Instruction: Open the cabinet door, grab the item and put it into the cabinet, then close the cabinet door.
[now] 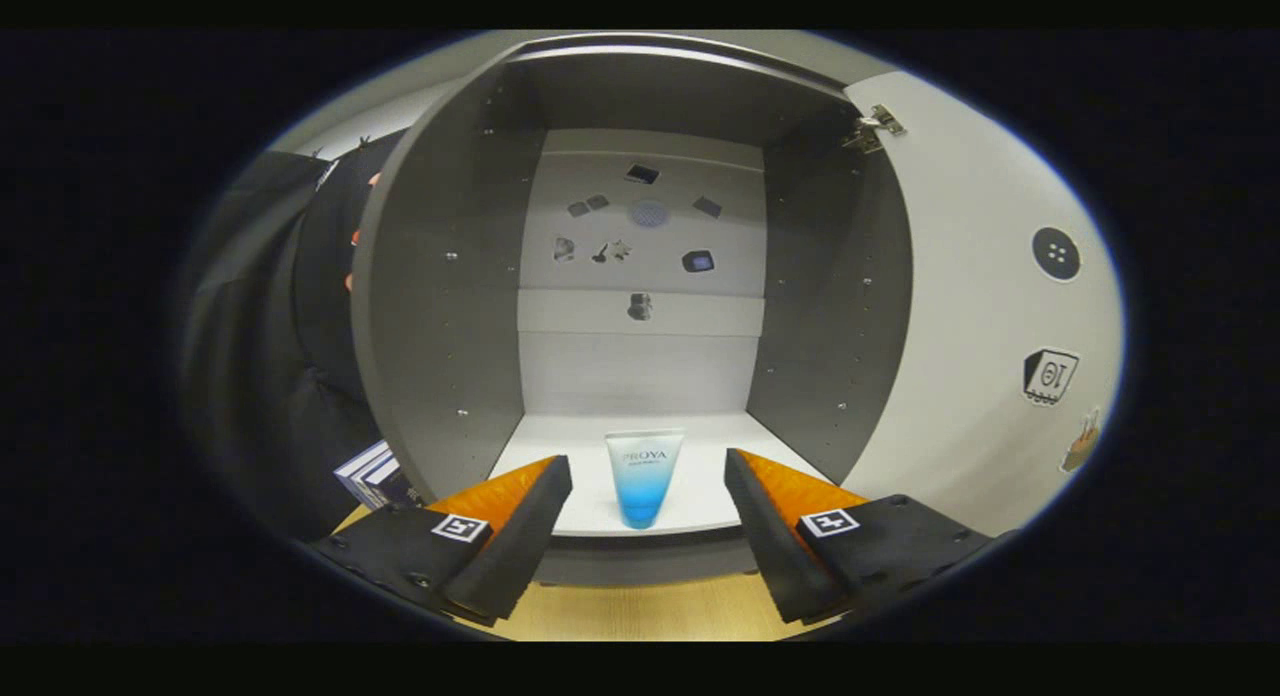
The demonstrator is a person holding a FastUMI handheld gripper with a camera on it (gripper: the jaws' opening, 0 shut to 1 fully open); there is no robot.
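1. Claw (648, 496) spread wide; both fingers (520, 536) clear of the tube, touching nothing.
2. Tube (643, 476) stands upright, cap down, on the cabinet floor (700, 456) near its front lip, seen between the two fingers and just ahead of them.
3. Cabinet (440, 306) open; grey side walls, pale back panel (640, 366) with small stickers on its upper part.
4. Door (980, 306) swung out to the right of the opening, hinge (875, 124) at its top corner; stickers on its inner face.
5. Wooden surface (650, 611) below the cabinet front.
6. Boxed item (372, 474) left of the cabinet, partly hidden.
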